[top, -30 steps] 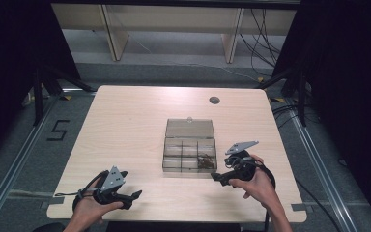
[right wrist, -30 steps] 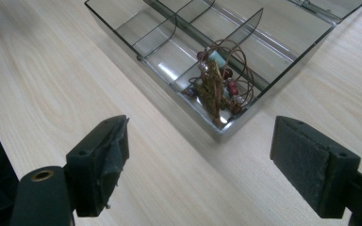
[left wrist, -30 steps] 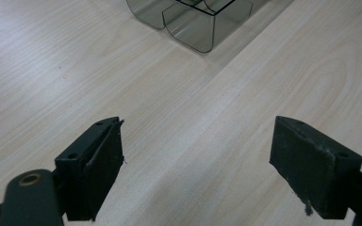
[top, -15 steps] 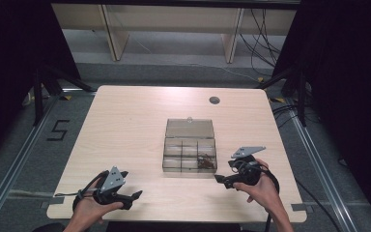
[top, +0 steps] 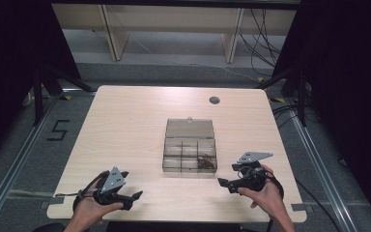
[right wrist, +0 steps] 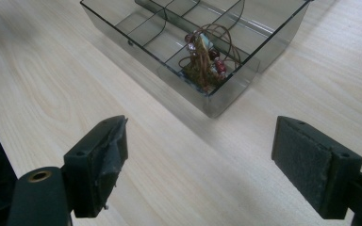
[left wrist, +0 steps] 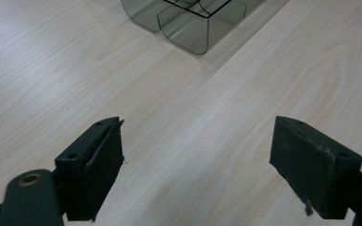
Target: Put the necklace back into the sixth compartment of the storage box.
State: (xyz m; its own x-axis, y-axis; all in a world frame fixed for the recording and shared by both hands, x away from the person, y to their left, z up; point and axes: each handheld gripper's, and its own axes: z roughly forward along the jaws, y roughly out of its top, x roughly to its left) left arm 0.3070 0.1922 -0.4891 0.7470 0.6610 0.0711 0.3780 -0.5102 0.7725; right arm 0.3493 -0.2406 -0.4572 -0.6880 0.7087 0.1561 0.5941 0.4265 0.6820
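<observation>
Nearest the person, the left tool (top: 131,197) rests low at the bench (top: 125,125) front edge, jaws spread wide and empty. The right tool (top: 225,183) sits just off the box's near right corner, jaws also spread. Beyond them, the clear box (top: 189,151) lies open mid-bench, a beaded bracelet (right wrist: 202,54) tangled in its near right compartment

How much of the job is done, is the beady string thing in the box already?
The beaded cord already lies in a corner compartment of the clear box, at the near right in the high view. Nothing is in hand: the left gripper and the right gripper are both open and empty above the table. The lid is open, so closing it may be what is left.
</observation>
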